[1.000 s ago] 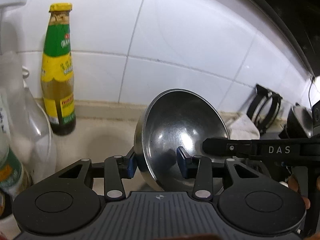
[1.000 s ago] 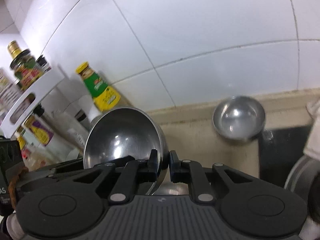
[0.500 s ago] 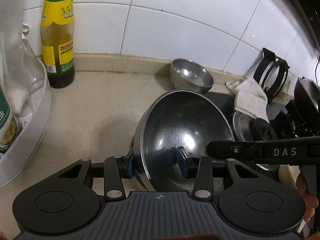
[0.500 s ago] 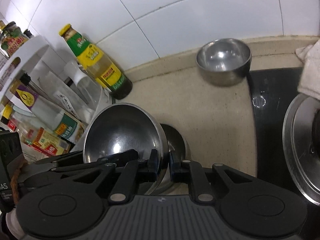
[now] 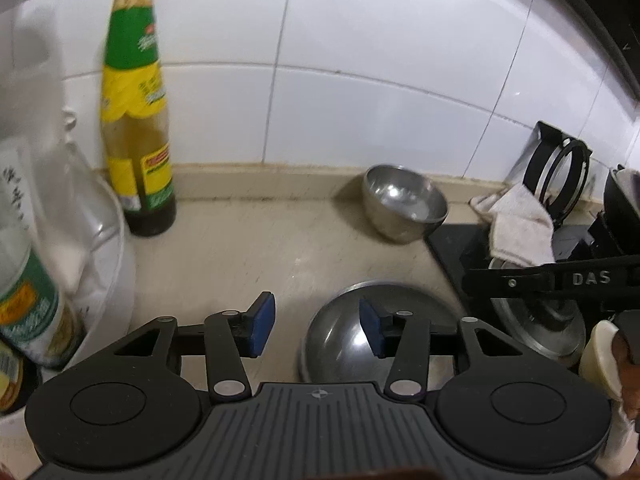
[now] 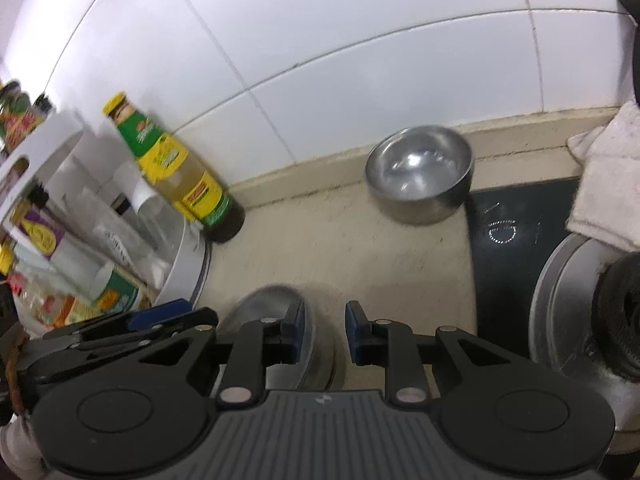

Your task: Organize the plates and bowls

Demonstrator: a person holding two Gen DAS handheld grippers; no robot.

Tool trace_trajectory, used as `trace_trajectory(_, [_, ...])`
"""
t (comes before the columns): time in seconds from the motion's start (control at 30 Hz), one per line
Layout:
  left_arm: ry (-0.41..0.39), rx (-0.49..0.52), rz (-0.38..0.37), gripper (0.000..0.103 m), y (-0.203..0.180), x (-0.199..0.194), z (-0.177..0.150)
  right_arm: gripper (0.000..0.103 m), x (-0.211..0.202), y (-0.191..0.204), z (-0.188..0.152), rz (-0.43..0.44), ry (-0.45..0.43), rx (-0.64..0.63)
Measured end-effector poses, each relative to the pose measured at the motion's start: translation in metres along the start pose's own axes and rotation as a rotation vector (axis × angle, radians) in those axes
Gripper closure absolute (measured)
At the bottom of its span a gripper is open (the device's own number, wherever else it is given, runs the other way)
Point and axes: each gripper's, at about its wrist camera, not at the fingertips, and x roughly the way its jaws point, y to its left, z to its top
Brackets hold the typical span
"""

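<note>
A large steel bowl (image 5: 352, 336) lies upside down on the beige counter, under the right finger of my left gripper (image 5: 316, 328), which is open and empty. The same bowl (image 6: 272, 312) shows in the right wrist view under the left finger of my right gripper (image 6: 325, 330), also open and empty. It appears to sit over another bowl, rim visible low down. A smaller steel bowl (image 5: 404, 202) stands upright by the wall; it also shows in the right wrist view (image 6: 420, 170).
A green-and-yellow sauce bottle (image 5: 136, 120) stands at the wall on the left, beside a white rack of bottles (image 6: 80, 220). A black cooktop (image 6: 508, 232) with a steel pot lid (image 6: 576, 304) and a white cloth (image 5: 520, 224) lie to the right.
Both grippers have opened and let go of the large bowl. The bowl, held tilted between them before, now lies upside down on the counter. Both cameras have pulled back and up.
</note>
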Motion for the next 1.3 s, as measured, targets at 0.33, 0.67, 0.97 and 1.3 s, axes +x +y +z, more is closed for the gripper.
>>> trace_trajectory(0.33, [0.012, 0.086, -0.056, 0.045, -0.036, 0.03, 0.042, 0.081, 0.0, -0.026, 0.04, -0.078, -0.072, 0.072])
trace_trajectory(0.67, [0.044, 0.142, -0.097, 0.035, -0.06, 0.071, 0.082, 0.08, 0.014, -0.039, 0.073, -0.164, -0.081, 0.039])
trace_trajectory(0.97, [0.119, 0.111, -0.115, 0.028, -0.061, 0.13, 0.108, 0.079, 0.041, -0.067, 0.1, -0.243, -0.042, 0.041])
trace_trajectory(1.3, [0.179, 0.147, -0.091, 0.023, -0.066, 0.172, 0.105, 0.075, 0.081, -0.087, 0.108, -0.265, 0.034, 0.043])
